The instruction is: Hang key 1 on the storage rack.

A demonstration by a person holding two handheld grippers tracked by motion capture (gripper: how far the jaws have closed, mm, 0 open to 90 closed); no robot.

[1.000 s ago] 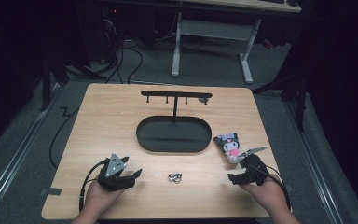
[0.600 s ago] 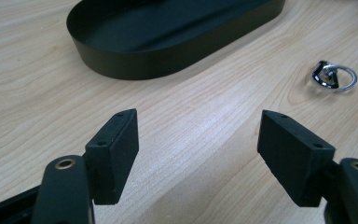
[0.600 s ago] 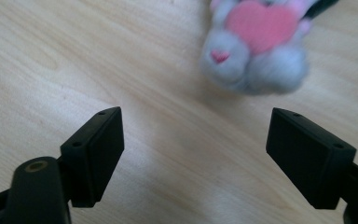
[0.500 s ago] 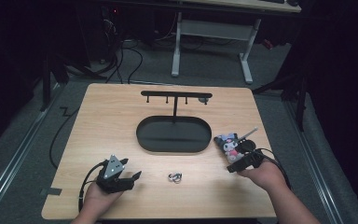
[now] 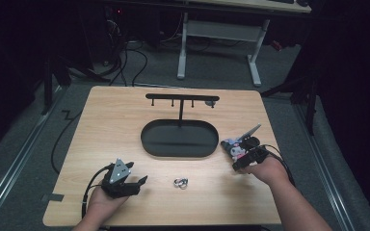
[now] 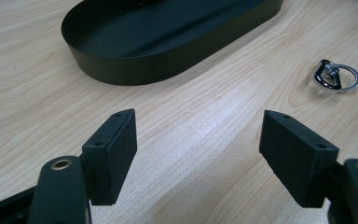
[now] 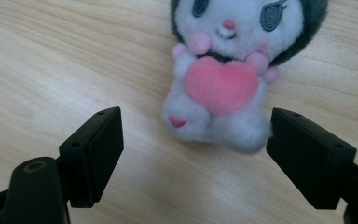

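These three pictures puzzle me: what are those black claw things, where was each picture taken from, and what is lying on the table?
There is no machine here: a person holds a two-jaw gripper in each hand. The high view looks down on the wooden table; the left gripper is at its left, the right gripper at its right. The other two pictures come from small cameras riding on the grippers, looking along their black jaws.

On the table stand a black oval tray with a hook rack rising behind it, a small metal ring clip, and a plush toy hugging a pink heart.

Nothing is held. Both grippers are open; the right one points at the plush toy, whose feet lie just ahead of its jaws.
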